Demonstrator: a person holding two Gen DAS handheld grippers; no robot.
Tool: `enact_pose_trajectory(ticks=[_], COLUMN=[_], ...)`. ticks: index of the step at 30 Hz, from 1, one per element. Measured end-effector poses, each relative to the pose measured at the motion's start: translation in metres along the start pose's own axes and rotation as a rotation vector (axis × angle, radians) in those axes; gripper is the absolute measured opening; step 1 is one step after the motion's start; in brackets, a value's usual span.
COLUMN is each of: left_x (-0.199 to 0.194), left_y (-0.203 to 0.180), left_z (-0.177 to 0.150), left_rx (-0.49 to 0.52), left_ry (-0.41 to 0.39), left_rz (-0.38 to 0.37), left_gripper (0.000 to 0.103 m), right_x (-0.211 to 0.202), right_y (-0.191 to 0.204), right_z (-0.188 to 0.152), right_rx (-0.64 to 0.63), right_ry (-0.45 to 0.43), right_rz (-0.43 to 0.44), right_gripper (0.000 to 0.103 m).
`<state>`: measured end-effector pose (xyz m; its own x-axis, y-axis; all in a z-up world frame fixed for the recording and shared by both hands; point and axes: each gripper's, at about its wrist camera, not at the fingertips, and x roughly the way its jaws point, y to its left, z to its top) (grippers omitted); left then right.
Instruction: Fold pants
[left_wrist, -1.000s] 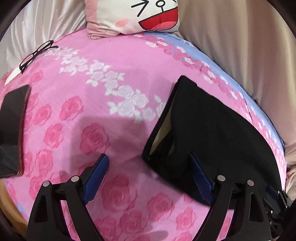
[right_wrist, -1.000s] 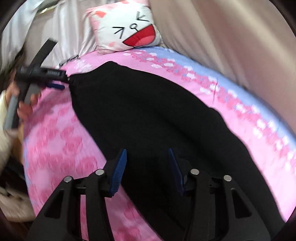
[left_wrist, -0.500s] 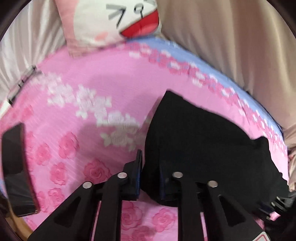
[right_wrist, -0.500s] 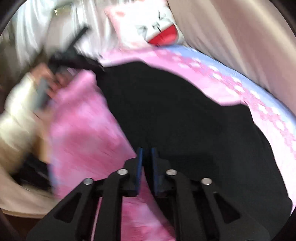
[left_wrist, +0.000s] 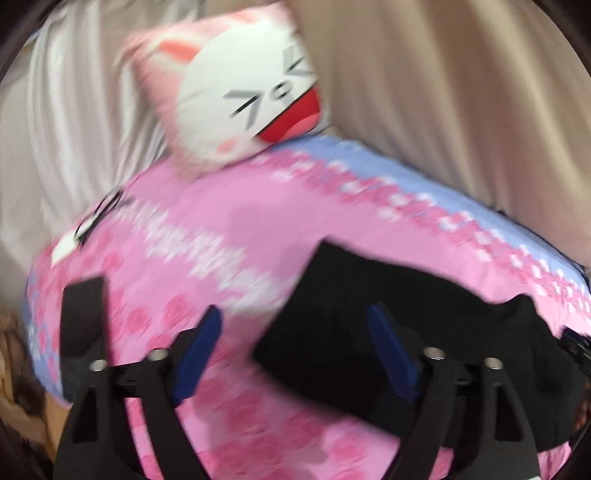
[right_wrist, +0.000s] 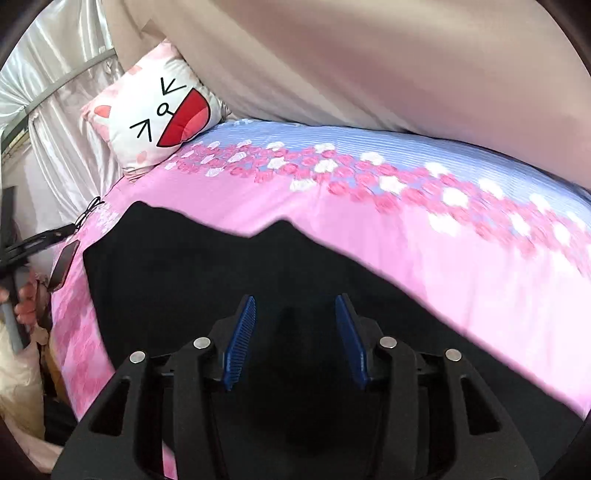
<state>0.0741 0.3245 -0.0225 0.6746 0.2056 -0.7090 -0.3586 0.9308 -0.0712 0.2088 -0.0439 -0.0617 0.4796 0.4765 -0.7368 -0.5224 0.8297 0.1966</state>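
Black pants (right_wrist: 207, 273) lie flat on the pink bed (right_wrist: 332, 206). Left gripper (left_wrist: 295, 347) and right gripper (right_wrist: 293, 334) hover above them, fingers spread, holding nothing.

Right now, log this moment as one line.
task: fold pants | left gripper: open | right gripper: open, over black pants | pants: flat on pink bedspread

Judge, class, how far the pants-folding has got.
Done: the pants lie doubled on the bed, folded edge showing in the left view. In hand: nothing; the left gripper and right gripper hover, jaws open. Left: probably another fold.
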Motion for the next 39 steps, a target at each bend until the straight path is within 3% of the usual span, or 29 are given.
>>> enact_pose_trajectory(ticks=[3, 5, 8, 9, 12, 14, 16, 18, 19, 21, 22, 25, 29, 31, 35, 39], left_x=[0.035, 0.066, 0.126, 0.133, 0.135, 0.135, 0.129, 0.116, 0.107, 0.077, 0.066, 0.028, 0.001, -0.004, -0.001, -0.004], left_y=[-0.039, -0.056, -0.073, -0.075, -0.079, -0.08, -0.076, -0.071, -0.072, -0.077, -0.081, -0.108, -0.156, -0.179, -0.216, -0.234], left_z=[0.017, 0.023, 0.02, 0.019, 0.018, 0.017, 0.017, 0.017, 0.017, 0.013, 0.011, -0.004, -0.038, -0.058, -0.089, -0.105], left_rx=[0.067, 0.103, 0.185, 0.191, 0.195, 0.208, 0.196, 0.178, 0.175, 0.184, 0.192, 0.237, 0.328, 0.369, 0.412, 0.427], left_ry=[0.023, 0.079, 0.157, 0.153, 0.117, 0.107, 0.11, 0.11, 0.1, 0.051, 0.035, -0.005, 0.004, 0.021, 0.083, 0.109], left_rz=[0.006, 0.036, 0.243, 0.245, 0.281, 0.314, 0.299, 0.283, 0.279, 0.229, 0.2, 0.093, -0.002, -0.024, -0.039, -0.03], left_gripper=[0.085, 0.085, 0.086, 0.088, 0.093, 0.095, 0.095, 0.093, 0.091, 0.091, 0.091, 0.092, 0.092, 0.092, 0.092, 0.092], right_x=[0.05, 0.065, 0.049, 0.051, 0.074, 0.055, 0.015, -0.024, -0.041, -0.086, -0.105, -0.172, -0.243, -0.272, -0.304, -0.293], right_y=[-0.004, -0.003, -0.004, -0.012, -0.023, -0.016, -0.018, -0.029, -0.036, -0.057, -0.069, -0.13, -0.203, -0.236, -0.3, -0.333], right_z=[0.022, 0.027, 0.034, 0.036, 0.033, 0.025, 0.011, -0.006, -0.015, -0.048, -0.064, -0.131, -0.206, -0.235, -0.27, -0.267], right_rx=[0.034, 0.011, -0.047, -0.03, -0.007, -0.011, 0.021, 0.075, 0.094, 0.139, 0.162, 0.299, 0.515, 0.604, 0.726, 0.668], right_ry=[0.072, 0.114, 0.031, 0.018, 0.084, 0.031, -0.059, -0.126, -0.147, -0.201, -0.213, -0.213, -0.207, -0.217, -0.236, -0.205], right_rz=[0.039, 0.043, -0.003, -0.003, 0.003, 0.003, -0.001, 0.0, -0.015, -0.089, -0.141, -0.403, -0.624, -0.687, -0.669, -0.573], right_gripper=[0.044, 0.012, 0.009, 0.01, 0.02, 0.022, 0.021, 0.036, 0.05, 0.056, 0.056, 0.056, 0.056, 0.056, 0.07, 0.07])
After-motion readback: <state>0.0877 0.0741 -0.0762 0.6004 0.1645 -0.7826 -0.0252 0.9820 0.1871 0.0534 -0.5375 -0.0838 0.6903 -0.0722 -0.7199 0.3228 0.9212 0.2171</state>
